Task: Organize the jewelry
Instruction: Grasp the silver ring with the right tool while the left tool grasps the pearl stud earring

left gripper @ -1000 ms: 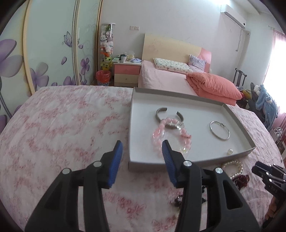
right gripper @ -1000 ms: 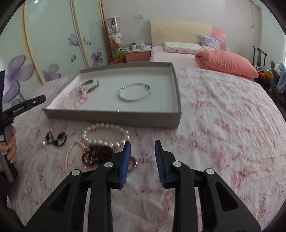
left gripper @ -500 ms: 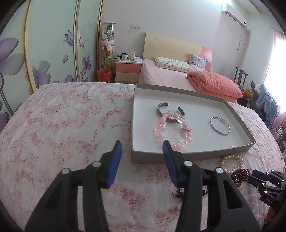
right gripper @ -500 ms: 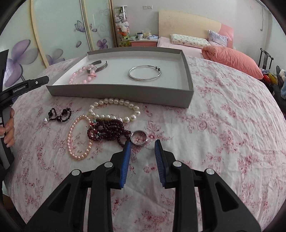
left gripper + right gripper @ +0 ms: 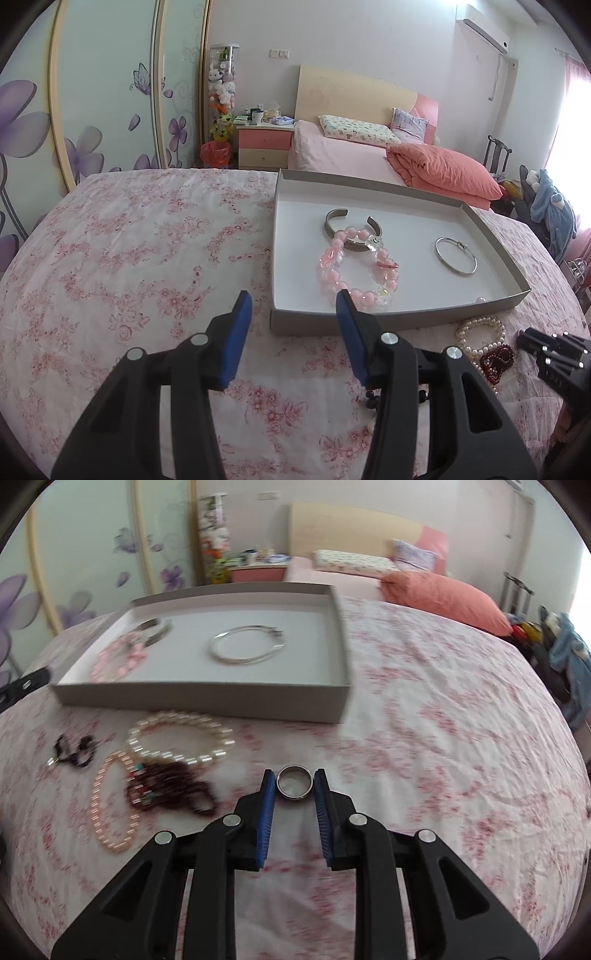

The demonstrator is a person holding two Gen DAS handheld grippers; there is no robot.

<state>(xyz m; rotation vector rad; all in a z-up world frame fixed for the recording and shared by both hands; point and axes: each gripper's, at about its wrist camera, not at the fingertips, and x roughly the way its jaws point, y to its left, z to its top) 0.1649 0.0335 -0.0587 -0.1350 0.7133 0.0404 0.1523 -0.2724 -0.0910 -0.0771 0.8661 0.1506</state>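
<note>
Plainly, notes from beside the bed, biggest thing first.

Bed (image 5: 443,709): soft flowered spread, rumpled; anything pressed down will sink, and small pieces could roll into a fold.

Tray (image 5: 207,698): grey, shallow, on the spread. Holds a pink bead bracelet (image 5: 356,267), a silver cuff (image 5: 351,230) partly under it, and a thin bangle (image 5: 245,646). Its near wall stands between the loose pieces and the inside; a low carry could clip it.

Loose pile: pearl bracelet (image 5: 177,738), pale pink strand (image 5: 110,805) and dark red beads (image 5: 166,786) lie touching, just left of the right gripper (image 5: 294,789). Risk: a finger snags a strand and drags the lot.

Left gripper (image 5: 293,328): fingers spread wide, empty, hovering before the tray's near corner.

Right gripper: fingers spread either side of the ring (image 5: 294,786), close to it; whether they touch, cannot tell. View blurred.

Ring: on the spread in front of the tray, well right of the pearls. Hard, smooth, round; likely to squirt out or tip if the squeeze lands off-centre, or to be pushed into the cloth.
</note>
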